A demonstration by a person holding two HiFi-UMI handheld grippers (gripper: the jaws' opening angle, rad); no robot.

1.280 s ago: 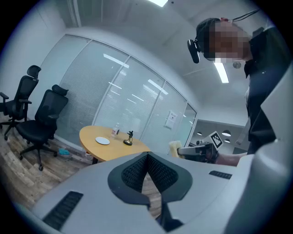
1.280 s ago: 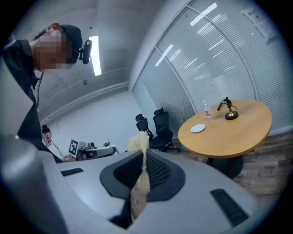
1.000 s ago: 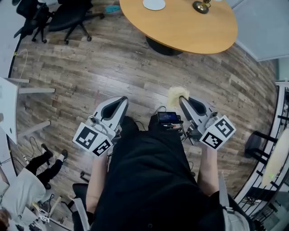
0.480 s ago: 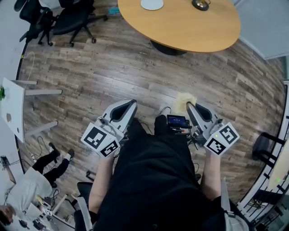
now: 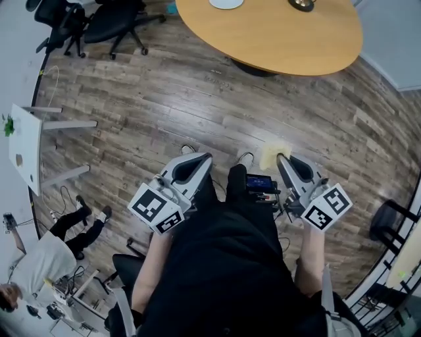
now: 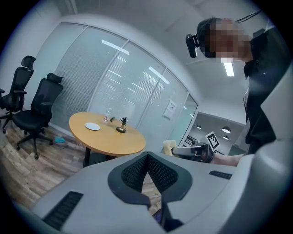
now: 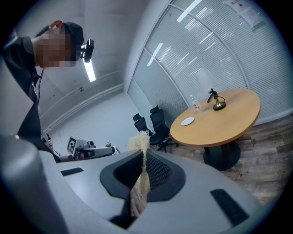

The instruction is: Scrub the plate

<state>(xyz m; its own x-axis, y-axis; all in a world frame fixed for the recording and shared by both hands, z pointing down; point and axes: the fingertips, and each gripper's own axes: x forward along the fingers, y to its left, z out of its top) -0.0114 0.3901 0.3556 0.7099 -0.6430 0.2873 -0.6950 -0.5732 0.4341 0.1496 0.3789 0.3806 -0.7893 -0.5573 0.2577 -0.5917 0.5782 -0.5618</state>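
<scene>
One plate [image 5: 226,3] sat on one round table [image 5: 283,39] above a wood floor [image 5: 164,105]. The right gripper [image 7: 143,155] pinched one sponge [image 7: 138,140] in its fingers. The left gripper [image 6: 147,155] had its fingers pressed together.

The floor [image 5: 164,99] is made of brown and grey wood boards. A round desk [image 5: 276,36] with a light wood top stands on one dark foot. Black chairs on wheels [image 5: 113,18] stand near it. A small white table [image 5: 22,148] is off to one side. Tall glass walls [image 6: 114,82] with pale blinds go around the room. A long white light [image 7: 88,69] shines on the ceiling.
</scene>
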